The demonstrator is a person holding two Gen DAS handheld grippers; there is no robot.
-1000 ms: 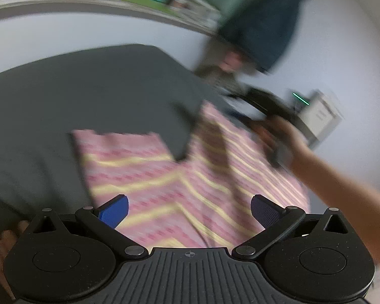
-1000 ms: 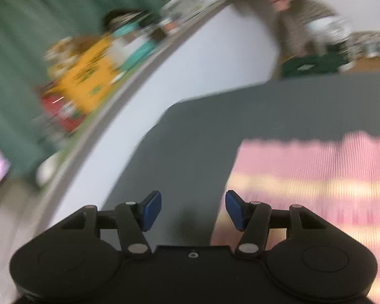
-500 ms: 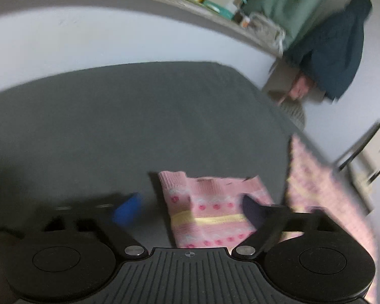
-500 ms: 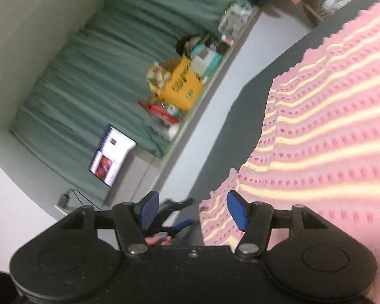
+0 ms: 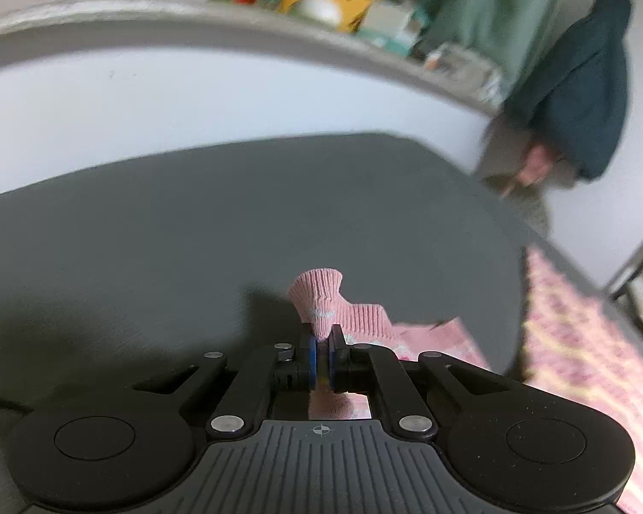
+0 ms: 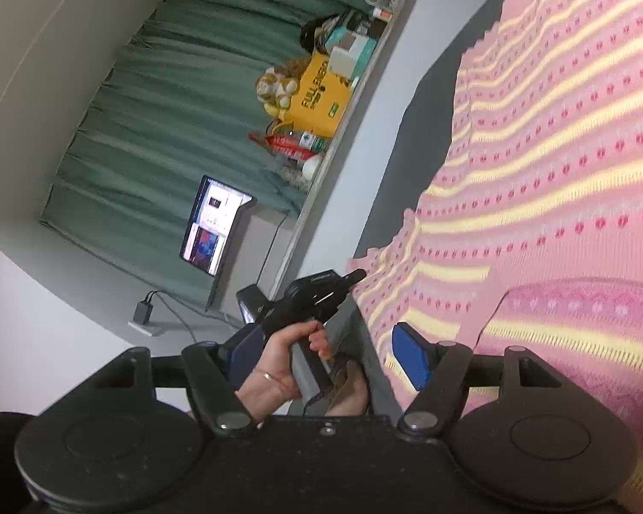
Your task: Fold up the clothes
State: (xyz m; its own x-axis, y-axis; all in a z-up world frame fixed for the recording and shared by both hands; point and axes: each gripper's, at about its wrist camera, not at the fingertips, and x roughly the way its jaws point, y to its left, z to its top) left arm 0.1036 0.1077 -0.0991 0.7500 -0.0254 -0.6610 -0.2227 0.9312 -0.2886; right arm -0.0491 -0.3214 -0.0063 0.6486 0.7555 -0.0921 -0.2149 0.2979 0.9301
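Left tool [image 5: 320, 353] now clamped on pink sweater [image 5: 321, 300] cuff; half second ago jaws apart. Sweater lies on grey table [image 5: 193, 222]. Right tool [image 6: 328, 353] apart, empty. Sleeve fold can start.

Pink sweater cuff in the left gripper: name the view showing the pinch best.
Left wrist view: the left gripper is shut on the ribbed pink cuff, close and centred. The right wrist view shows it from afar, small, at the pink sweater edge.

Green curtains [image 6: 184, 98] hang behind a cluttered ledge [image 5: 107, 21], with a lit monitor [image 6: 214, 225] below.
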